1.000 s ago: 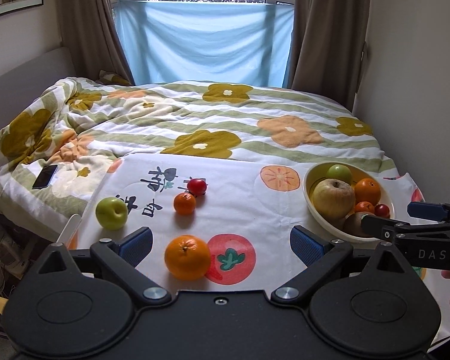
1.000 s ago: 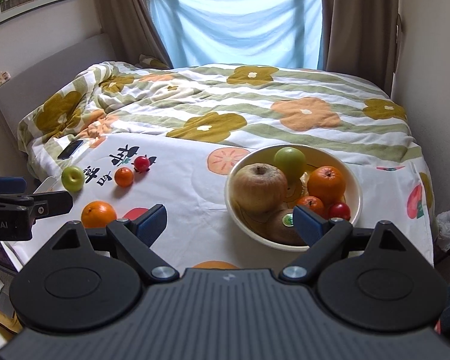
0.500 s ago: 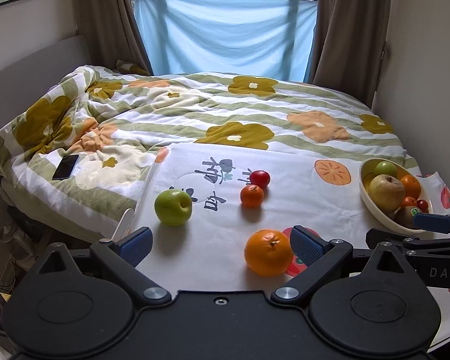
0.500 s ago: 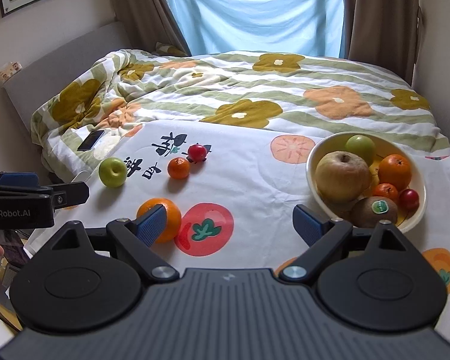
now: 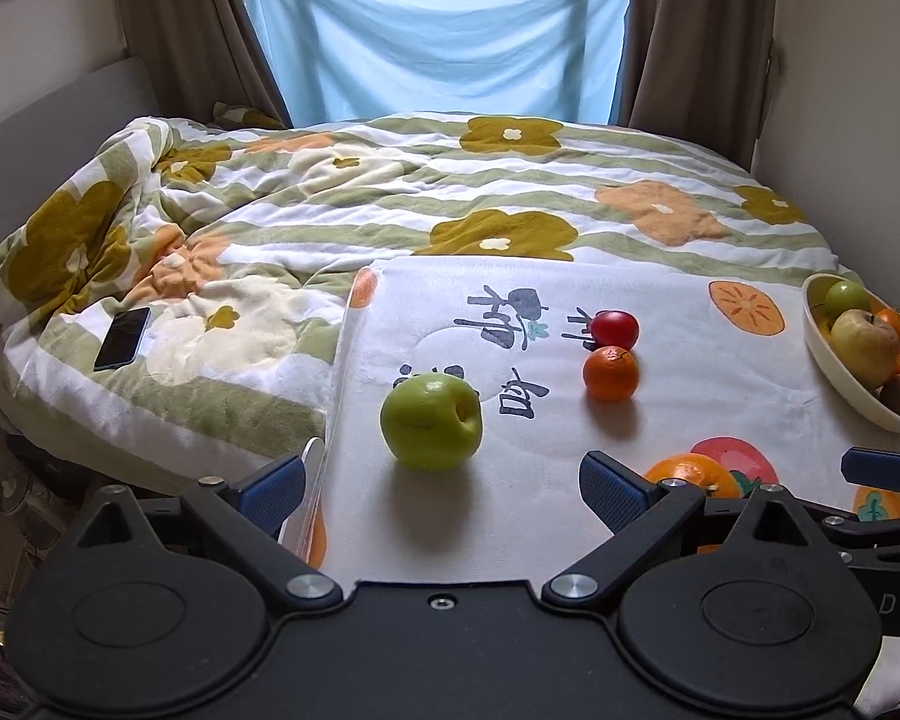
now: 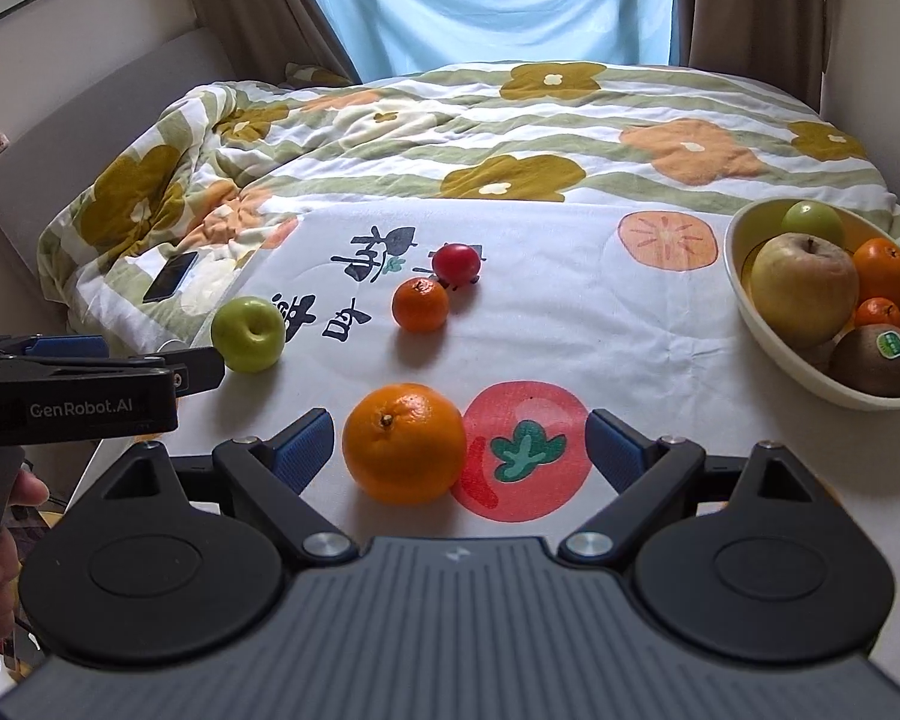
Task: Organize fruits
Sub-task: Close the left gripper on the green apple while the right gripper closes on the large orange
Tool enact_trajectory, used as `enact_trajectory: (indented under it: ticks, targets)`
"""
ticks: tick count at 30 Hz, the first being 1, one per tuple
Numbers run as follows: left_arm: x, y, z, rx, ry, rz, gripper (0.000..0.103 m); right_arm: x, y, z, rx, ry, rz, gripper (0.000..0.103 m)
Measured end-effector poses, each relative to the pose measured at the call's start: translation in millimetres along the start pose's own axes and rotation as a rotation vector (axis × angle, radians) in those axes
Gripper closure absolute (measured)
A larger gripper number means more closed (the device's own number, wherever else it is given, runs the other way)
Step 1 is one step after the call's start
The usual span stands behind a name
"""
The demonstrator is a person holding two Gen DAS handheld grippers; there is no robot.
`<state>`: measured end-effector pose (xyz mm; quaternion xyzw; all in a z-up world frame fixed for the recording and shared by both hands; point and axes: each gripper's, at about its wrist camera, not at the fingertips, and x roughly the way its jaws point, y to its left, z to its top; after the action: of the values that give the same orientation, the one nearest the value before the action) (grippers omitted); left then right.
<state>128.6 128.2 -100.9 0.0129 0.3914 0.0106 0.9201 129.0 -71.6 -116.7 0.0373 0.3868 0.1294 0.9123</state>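
Observation:
A green apple (image 5: 431, 422) lies on the white printed cloth (image 5: 690, 372), just ahead of my open, empty left gripper (image 5: 444, 489). It also shows in the right wrist view (image 6: 248, 333). A large orange (image 6: 404, 443) sits between the fingers of my open, empty right gripper (image 6: 459, 450) and shows partly hidden in the left wrist view (image 5: 693, 475). A small mandarin (image 5: 610, 373) and a red tomato (image 5: 614, 329) lie further back. A cream bowl (image 6: 750, 324) at the right holds several fruits.
A black phone (image 5: 122, 338) lies on the flowered quilt (image 5: 450, 192) at the left. The cloth's left edge (image 5: 342, 372) drops off beside the apple. Curtains and a blue sheet hang at the far end.
Both grippers have swung left. The green apple is now centred ahead of the left gripper, and the large orange now lies between the right gripper's fingers. No fruit has moved.

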Motion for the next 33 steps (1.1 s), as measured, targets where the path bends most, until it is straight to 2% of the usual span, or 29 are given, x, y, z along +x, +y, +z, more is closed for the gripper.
enact_trajectory:
  ticks: [11, 14, 22, 25, 26, 33]
  targets:
    - [56.5, 2.3, 5.3, 0.103, 0.034, -0.033, 0.012, 35.6, 11.4, -10.5, 0.055, 0.045, -0.039, 0.000]
    - [66.0, 1.1, 5.5, 0.124, 0.042, -0.040, 0.018, 40.5, 12.5, -12.2, 0.054, 0.055, -0.042, 0.001]
    - [80.9, -0.6, 7.3, 0.137, 0.055, -0.039, 0.021, 47.0, 13.4, -11.9, 0.053, 0.062, -0.031, 0.005]
    - [84.3, -0.9, 6.8, 0.147, 0.065, -0.027, 0.041, 48.3, 16.0, -11.5, 0.048, 0.068, -0.024, 0.010]
    - [84.9, -0.2, 6.4, 0.152, 0.065, -0.023, 0.044, 48.6, 17.5, -11.2, 0.044, 0.072, -0.022, 0.011]
    - [81.9, 6.0, 5.1, 0.134, 0.068, -0.042, 0.045, 50.8, 22.4, -10.6, 0.028, 0.080, -0.013, 0.012]
